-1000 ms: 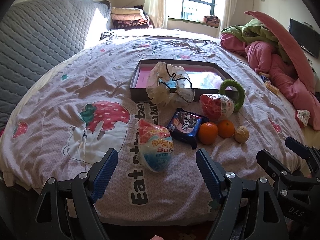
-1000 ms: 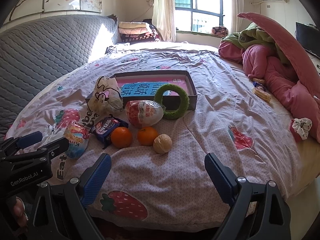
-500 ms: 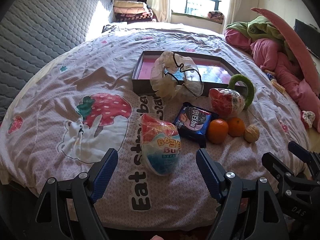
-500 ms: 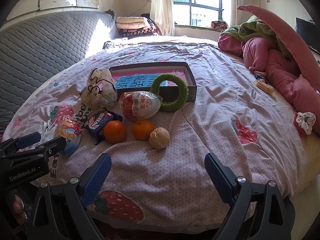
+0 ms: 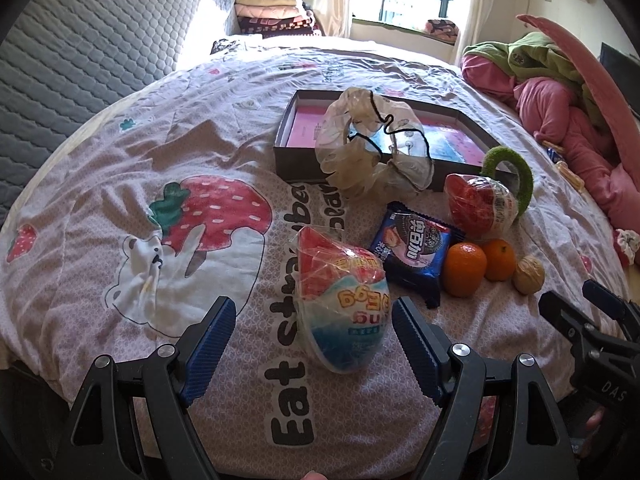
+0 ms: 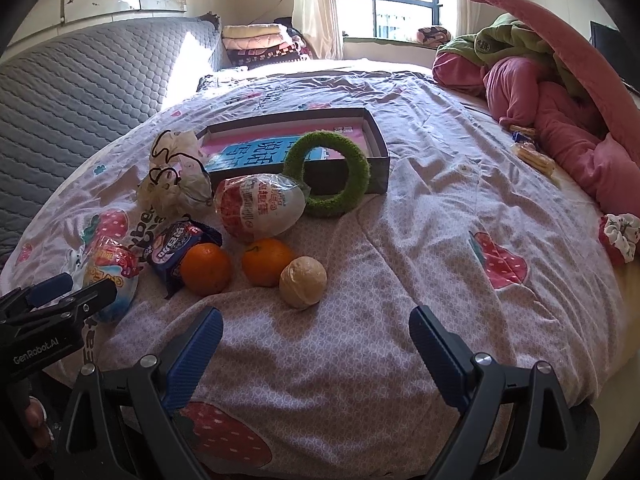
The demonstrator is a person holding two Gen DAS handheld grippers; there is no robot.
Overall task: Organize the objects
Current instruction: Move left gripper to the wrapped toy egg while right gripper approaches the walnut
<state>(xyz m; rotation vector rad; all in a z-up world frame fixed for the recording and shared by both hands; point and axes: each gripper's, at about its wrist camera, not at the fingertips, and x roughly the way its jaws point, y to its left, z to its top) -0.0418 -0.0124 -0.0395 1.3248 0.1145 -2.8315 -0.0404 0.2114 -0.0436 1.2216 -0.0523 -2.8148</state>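
Note:
On the bedspread lie a blue-and-red wrapped toy egg [image 5: 344, 304], a blue biscuit packet [image 5: 414, 246], two oranges [image 5: 464, 269] [image 5: 498, 259], a walnut [image 5: 529, 274], a red-and-white wrapped egg [image 5: 480, 204], a green ring [image 5: 516, 178] and a crumpled plastic bag [image 5: 374, 152] leaning on a dark shallow box [image 5: 298, 160]. My left gripper [image 5: 312, 336] is open, its fingers either side of the blue egg's near end. My right gripper [image 6: 316, 344] is open just short of the walnut [image 6: 303, 282], with the oranges [image 6: 266, 261] [image 6: 206, 268] behind it.
A pile of pink and green bedding [image 6: 560, 92] fills the right side. A small scrunchie [image 6: 618, 236] and snack packets [image 6: 534, 154] lie near the right edge. A grey quilted headboard [image 5: 80, 52] rises on the left. Folded blankets [image 6: 260, 42] sit under the window.
Both grippers have moved forward toward the objects. The blue egg now sits between the left gripper's fingers, and the walnut is closer to the right gripper. Nothing has been grasped.

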